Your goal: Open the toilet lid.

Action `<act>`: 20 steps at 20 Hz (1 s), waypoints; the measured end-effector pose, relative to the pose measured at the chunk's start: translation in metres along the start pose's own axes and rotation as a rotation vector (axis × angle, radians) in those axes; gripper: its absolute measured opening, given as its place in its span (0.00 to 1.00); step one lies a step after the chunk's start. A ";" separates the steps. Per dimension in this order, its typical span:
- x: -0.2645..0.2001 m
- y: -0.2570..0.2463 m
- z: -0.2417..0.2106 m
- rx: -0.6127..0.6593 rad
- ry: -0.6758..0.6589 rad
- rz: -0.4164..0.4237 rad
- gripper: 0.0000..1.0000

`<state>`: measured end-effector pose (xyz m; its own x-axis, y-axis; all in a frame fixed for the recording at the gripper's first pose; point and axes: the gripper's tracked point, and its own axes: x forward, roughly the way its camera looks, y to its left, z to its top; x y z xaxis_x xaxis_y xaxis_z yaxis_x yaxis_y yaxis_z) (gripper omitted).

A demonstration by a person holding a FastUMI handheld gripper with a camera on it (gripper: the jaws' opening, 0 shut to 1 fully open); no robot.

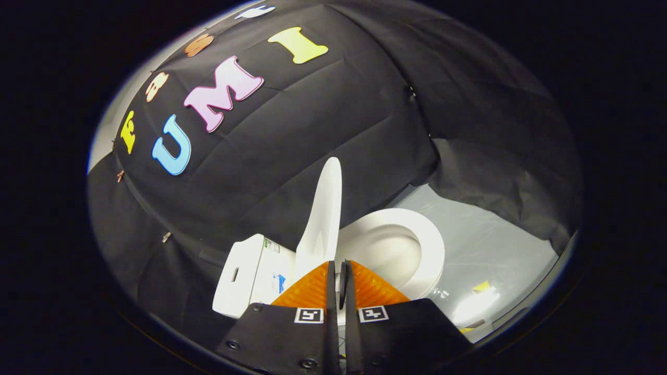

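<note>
Hand-held gripper: hand-held gripper point(340, 271) sits nearest the camera, its two fingers drawn together with only a thin slit between them; the lower edge of the toilet lid runs into that slit, so the fingers look clenched on the lid, thin as it is.
Toilet lid: toilet lid point(324, 213) stands nearly upright, rising from just ahead of the fingers, seen almost edge-on; it is a slim, smooth, glossy white plastic shell with a rounded top.
Seat and bowl: toilet seat point(430, 250) lies flat to the right of the lid, a rounded white ring with a shallow glossy basin inside.
Tank: tank point(250, 276) sits left of the lid, a boxy white block with rounded corners and a small slot in its near face.
Floor: floor point(490, 245) beyond the seat is pale grey and shiny, catching a bright glare.
Progress: lid appears already raised; what likely remains is leaning it back toward the tank.
How to do it well: keep the pinch light on slick plastic, follow the hinge's arc rather than pushing straight, and let go only once the lid leans past upright so it cannot fall onto the seat.
</note>
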<state>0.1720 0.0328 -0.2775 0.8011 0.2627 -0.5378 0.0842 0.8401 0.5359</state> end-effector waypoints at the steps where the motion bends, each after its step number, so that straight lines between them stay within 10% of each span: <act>1: -0.003 0.010 0.001 -0.020 -0.006 -0.014 0.10; 20: -0.029 0.163 -0.010 -0.303 -0.082 -0.105 0.10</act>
<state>0.1566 0.1665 -0.1812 0.8435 0.1381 -0.5191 -0.0010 0.9668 0.2555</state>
